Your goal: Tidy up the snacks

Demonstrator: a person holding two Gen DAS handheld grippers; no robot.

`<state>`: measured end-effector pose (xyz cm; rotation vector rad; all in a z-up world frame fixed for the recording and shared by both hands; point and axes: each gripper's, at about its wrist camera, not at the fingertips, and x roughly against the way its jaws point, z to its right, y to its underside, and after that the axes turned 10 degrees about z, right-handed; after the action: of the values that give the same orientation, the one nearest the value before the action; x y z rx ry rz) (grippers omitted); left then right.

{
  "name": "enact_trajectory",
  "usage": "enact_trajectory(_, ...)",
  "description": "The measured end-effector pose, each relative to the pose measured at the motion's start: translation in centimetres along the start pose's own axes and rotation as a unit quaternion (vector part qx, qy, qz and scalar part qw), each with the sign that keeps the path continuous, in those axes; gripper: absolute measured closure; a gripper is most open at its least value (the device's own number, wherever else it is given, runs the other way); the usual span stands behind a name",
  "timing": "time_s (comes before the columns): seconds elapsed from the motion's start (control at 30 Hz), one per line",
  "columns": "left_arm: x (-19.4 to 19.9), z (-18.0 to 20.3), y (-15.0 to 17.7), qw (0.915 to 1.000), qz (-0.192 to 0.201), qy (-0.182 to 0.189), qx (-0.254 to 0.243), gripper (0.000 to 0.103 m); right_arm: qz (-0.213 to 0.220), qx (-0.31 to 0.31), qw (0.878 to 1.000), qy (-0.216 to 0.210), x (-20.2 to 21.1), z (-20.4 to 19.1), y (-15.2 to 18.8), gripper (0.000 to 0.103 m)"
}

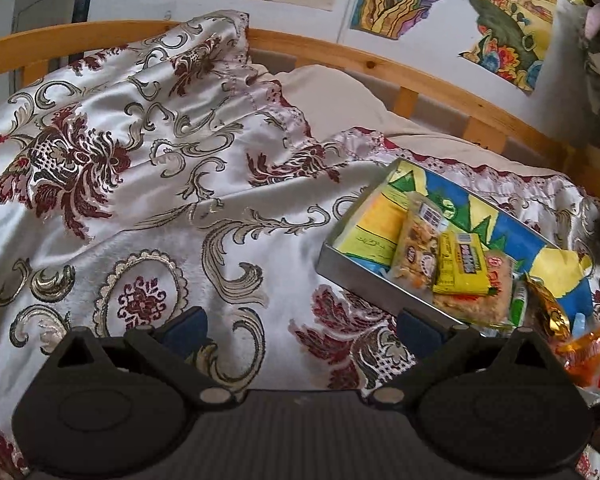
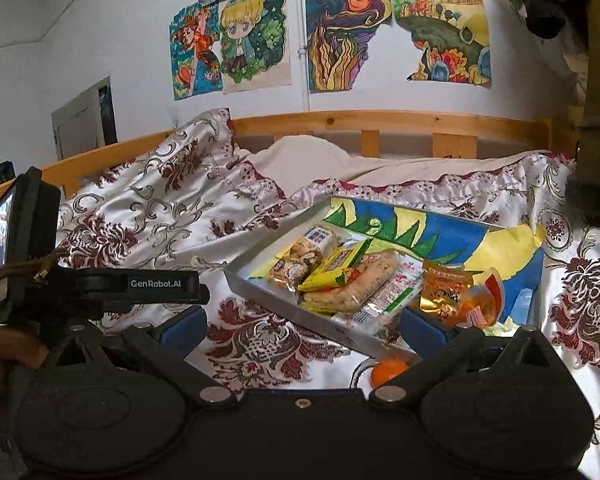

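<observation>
Snack packets (image 2: 340,280) in tray (image 2: 260,292), both claws spread, empty

A shallow grey tray (image 2: 260,300), lined with a blue, yellow and green drawing, is set on the bed. Wrapped snacks are piled in it: a yellow packet (image 2: 334,266), a rice bar (image 2: 356,284), orange packets (image 2: 448,292).
</observation>
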<state>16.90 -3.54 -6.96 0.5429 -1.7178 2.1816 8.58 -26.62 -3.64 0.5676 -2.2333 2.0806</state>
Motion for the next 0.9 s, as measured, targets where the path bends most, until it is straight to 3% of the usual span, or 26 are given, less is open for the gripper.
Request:
enact_trajectory(0.47, -3.5, -0.2, -2.4, 0.9981, 0.032, -0.036, 0.037, 0.001, 0.061, -0.044, 0.997, 0.018, -3.7, 0.6, -1.2, 0.001)
enact_trajectory(0.9, -7.9, -1.2, -2.1, 0.9973, 0.012, -0.024, 0.068, 0.001, 0.110, -0.085, 0.990, 0.017, -9.4, 2.7, -1.2, 0.001)
